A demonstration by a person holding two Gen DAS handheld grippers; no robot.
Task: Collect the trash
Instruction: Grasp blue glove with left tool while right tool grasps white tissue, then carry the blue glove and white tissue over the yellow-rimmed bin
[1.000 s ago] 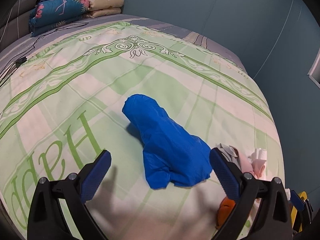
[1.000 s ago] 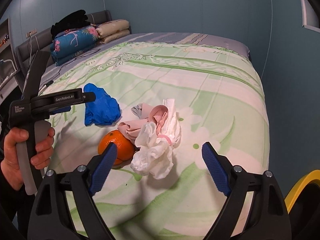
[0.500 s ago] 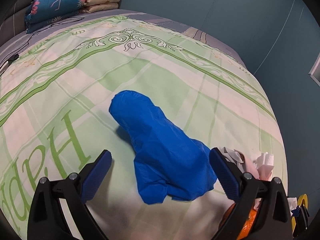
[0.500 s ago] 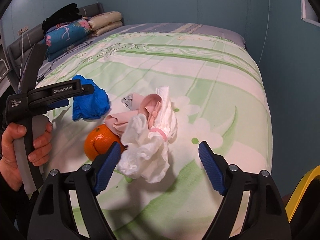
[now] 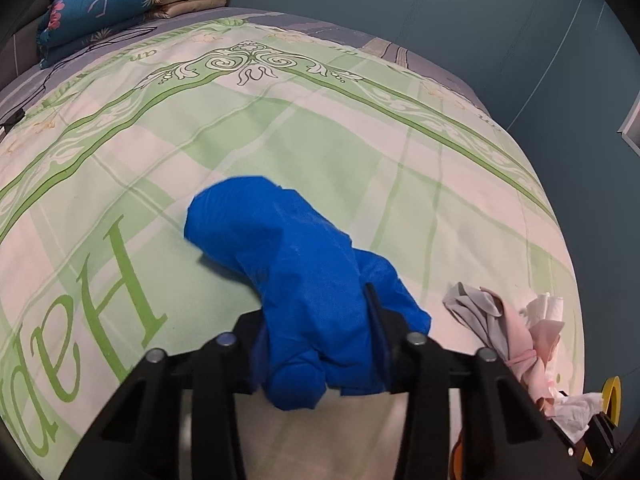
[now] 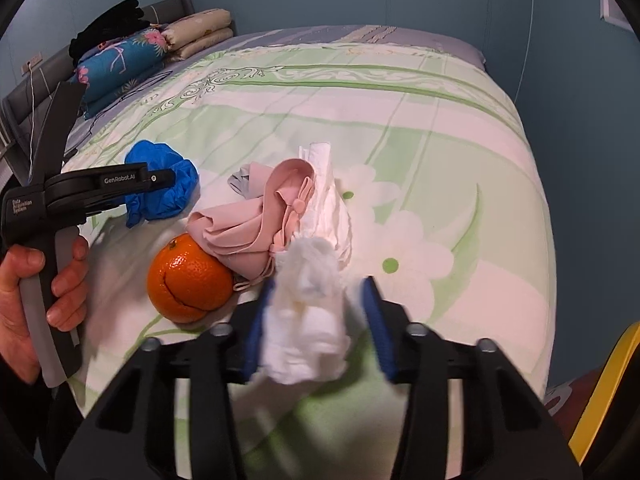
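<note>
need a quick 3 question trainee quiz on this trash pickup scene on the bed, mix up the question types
1. True or false: the left hand-held gripper is closed around the crumpled blue plastic glove.
2. Multiple choice: what sits between the fingers of the right hand-held gripper? A) the round orange fruit B) the crumpled white tissue wad C) the pink fabric face mask
3. Fill in: the orange fruit touches the ____ face mask on the green and white patterned bedspread.

Key: 1 true; 2 B; 3 pink
</note>
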